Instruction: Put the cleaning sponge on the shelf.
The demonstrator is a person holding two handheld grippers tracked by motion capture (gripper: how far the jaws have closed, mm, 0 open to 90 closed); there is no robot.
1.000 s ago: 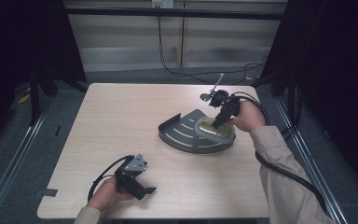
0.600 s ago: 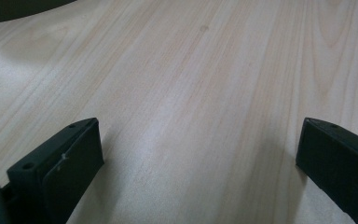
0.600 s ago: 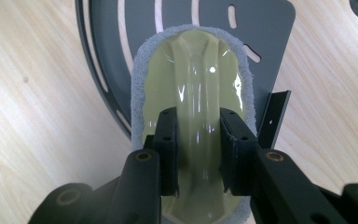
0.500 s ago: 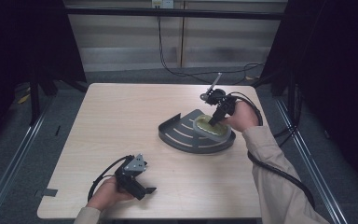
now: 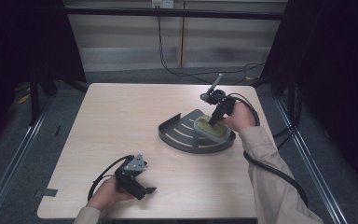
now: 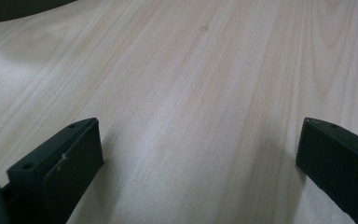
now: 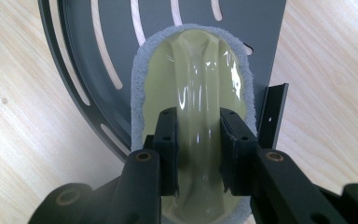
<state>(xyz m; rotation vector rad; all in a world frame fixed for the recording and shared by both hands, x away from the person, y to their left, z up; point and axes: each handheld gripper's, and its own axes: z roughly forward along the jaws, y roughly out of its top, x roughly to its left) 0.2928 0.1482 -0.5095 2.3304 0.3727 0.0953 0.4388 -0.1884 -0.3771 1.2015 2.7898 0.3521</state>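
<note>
A dark grey fan-shaped plate [image 5: 182,131] [image 7: 98,42] with curved slots lies on the right half of the wooden table. Over its right part sits an oval scrubbing pad [image 5: 216,131] [image 7: 200,60] with a grey felt rim and a glossy yellow-green ridge handle. My right gripper [image 5: 213,120] [image 7: 199,114] points down at it, shut on that ridge with a pad pressed on each side. Whether the scrubbing pad touches the plate I cannot tell. My left gripper [image 5: 147,190] [image 6: 198,140] rests near the table's front left, open, with bare wood between its jaws.
The table [image 5: 121,121] is pale wood with edges all round. Black cables trail from both grippers, and the right one loops off the table's right edge. A dark metal frame and rails stand around the table.
The right gripper, still shut on the scrubbing pad, has shifted slightly over the plate and come down a little. The left gripper has not moved.
</note>
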